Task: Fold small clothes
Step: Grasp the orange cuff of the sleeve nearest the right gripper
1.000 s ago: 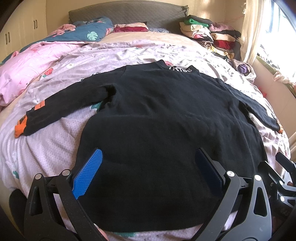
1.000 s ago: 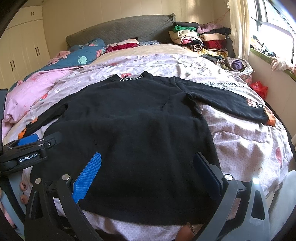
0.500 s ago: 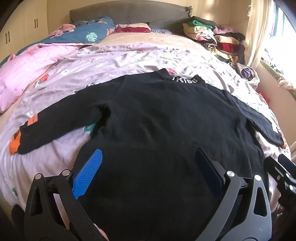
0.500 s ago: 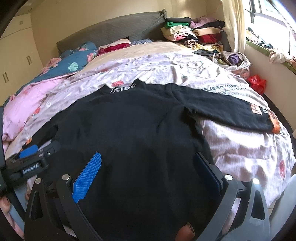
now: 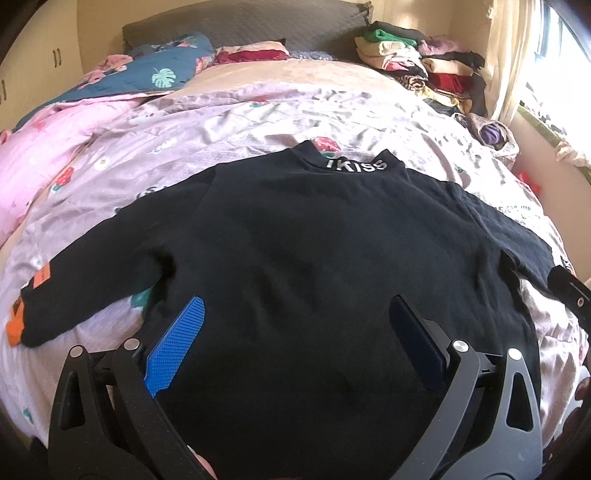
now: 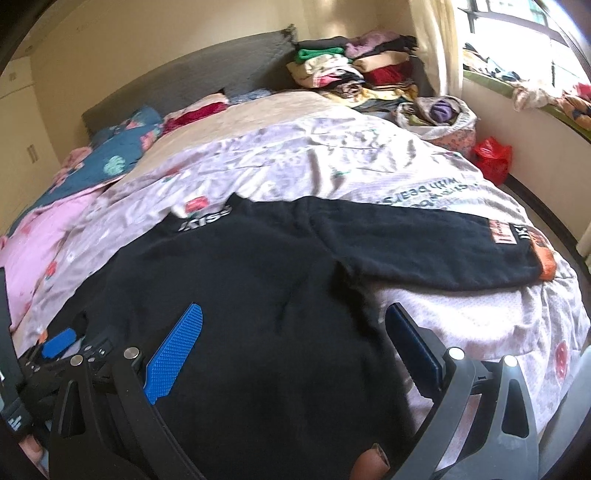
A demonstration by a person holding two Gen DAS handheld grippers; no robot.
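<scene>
black sweater spread flat on lilac floral sheet, left gripper and right gripper both spread wide above its hem, folded clothes pile by headboard

Both wrist views low, facing headboard, sharing sweater

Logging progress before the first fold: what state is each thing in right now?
black sweater: spread flat on the bed, unfolded, both sleeves out
left gripper: open, empty, over the hem
right gripper: open, empty
pile of clothes: folded, stacked by the headboard
</scene>
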